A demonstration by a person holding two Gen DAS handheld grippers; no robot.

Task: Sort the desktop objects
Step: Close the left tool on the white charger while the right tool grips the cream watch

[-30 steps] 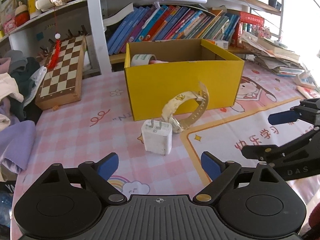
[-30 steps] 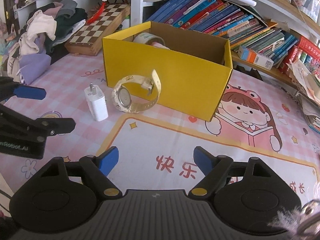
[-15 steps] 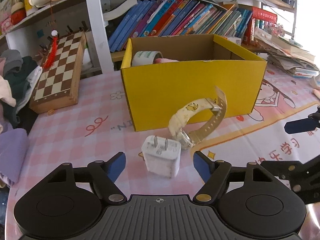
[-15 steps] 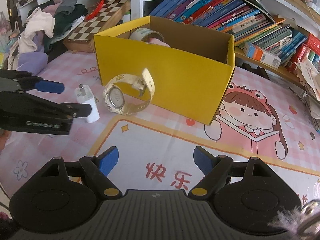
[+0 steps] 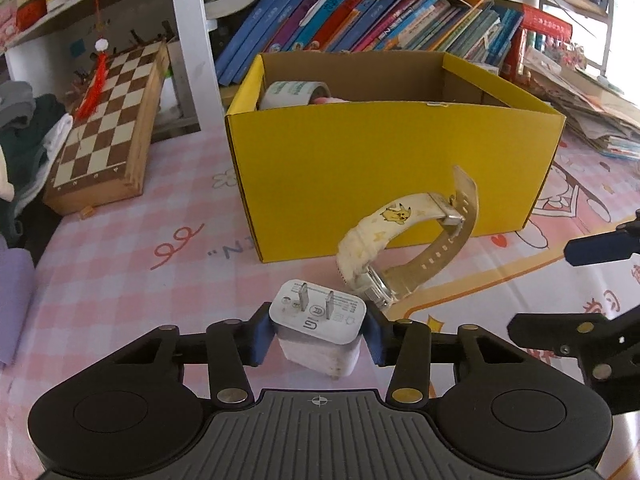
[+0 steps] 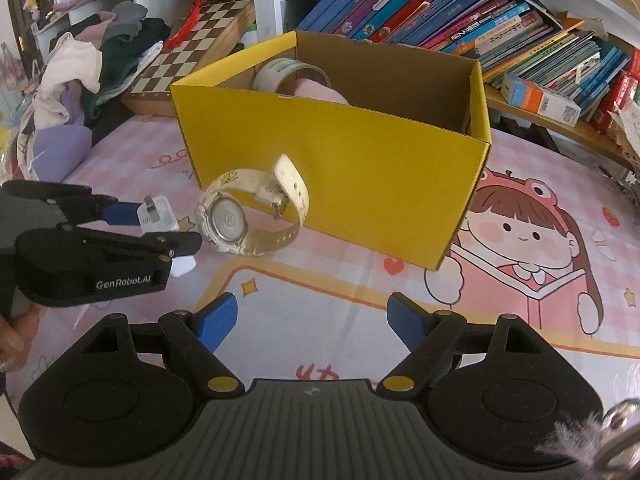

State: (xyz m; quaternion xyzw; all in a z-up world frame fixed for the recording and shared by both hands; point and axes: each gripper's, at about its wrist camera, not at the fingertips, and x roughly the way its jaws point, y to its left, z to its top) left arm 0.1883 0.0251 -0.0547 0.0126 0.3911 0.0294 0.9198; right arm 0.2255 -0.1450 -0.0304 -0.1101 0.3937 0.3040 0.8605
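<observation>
My left gripper is shut on a white charger plug, prongs up, just above the pink mat; the plug also shows in the right wrist view. A cream wristwatch stands on its side just right of the plug, in front of the yellow box. The watch and box also show in the right wrist view. A tape roll and a pink item lie inside the box. My right gripper is open and empty over the mat, right of the watch.
A chessboard leans at the back left beside a pile of clothes. A shelf of books runs behind the box. Stacked papers lie at the back right. The pink cartoon mat covers the desk.
My left gripper moved forward around the charger plug and closed on it. The right gripper stayed open and shifted slightly closer to the watch.
</observation>
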